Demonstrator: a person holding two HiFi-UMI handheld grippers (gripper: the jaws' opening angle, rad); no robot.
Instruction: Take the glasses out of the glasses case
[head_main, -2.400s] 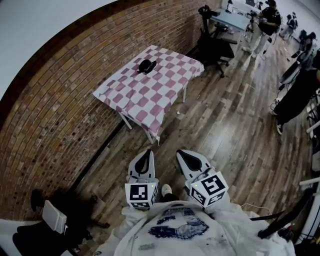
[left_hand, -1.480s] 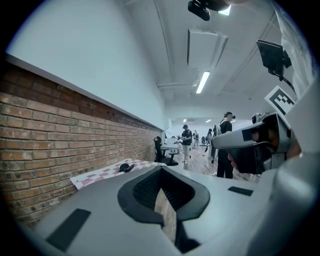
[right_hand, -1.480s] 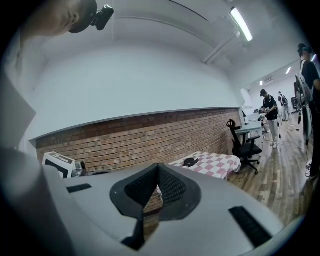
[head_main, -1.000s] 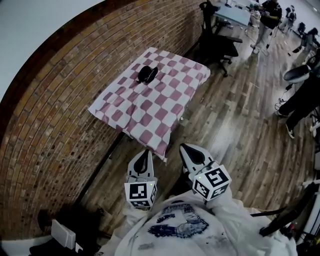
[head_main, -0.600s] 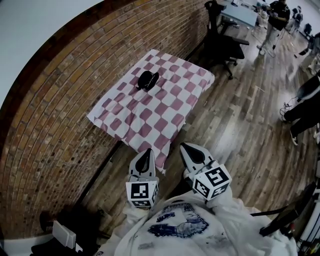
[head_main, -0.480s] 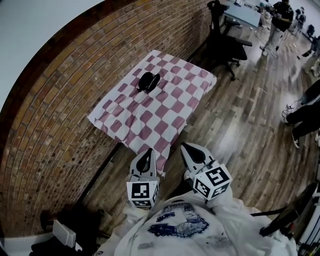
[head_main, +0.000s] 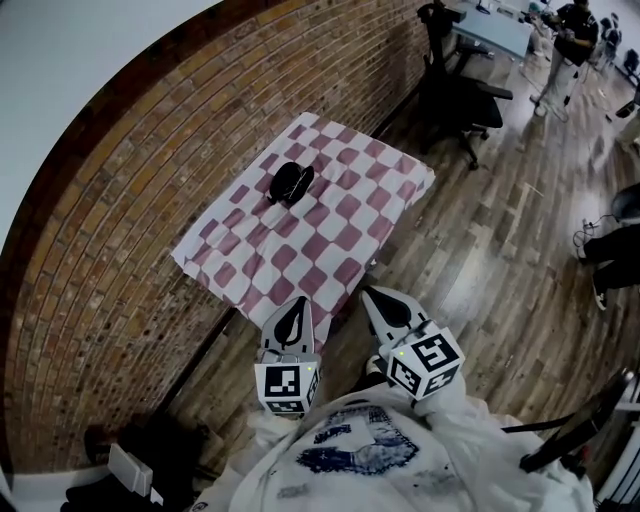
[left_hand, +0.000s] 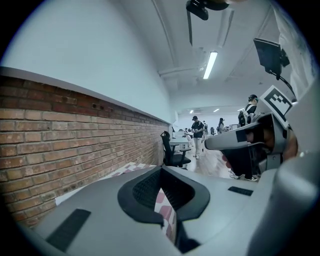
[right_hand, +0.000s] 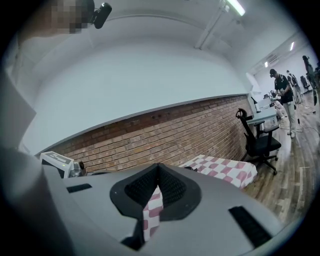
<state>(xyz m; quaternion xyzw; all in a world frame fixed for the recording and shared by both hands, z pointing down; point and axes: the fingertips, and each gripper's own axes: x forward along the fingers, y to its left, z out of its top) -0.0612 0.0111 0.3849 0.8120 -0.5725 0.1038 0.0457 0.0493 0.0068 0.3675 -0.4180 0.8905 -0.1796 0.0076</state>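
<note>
Glasses case (head_main: 291, 182): we see it as a dark, rounded shape on the checked cloth, in the half of the surface along the wall-side edge and nearer the far corner than the near one (too small for us to tell whether its lid is up).
Table (head_main: 345, 240): covered in a pink-and-white checked cloth. One long edge runs beside the brick wall (head_main: 120, 200), and the near corner points toward us.
Left gripper (head_main: 294, 308): held out low in front of the body, well apart from the case. In the left gripper view (left_hand: 161, 172) we find its jaws brought together, with nothing between them and only a sliver of cloth showing behind.
Right gripper (head_main: 378, 303): just beside the left one and pointing the same way. In the right gripper view (right_hand: 159, 167) the tips meet on nothing, and the checked cloth shows through the slit below them.
Surroundings: a wooden floor (head_main: 480, 260) and a black office chair (head_main: 465, 85) past the table's far end. People stand by a desk further back (head_main: 572, 30).
</note>
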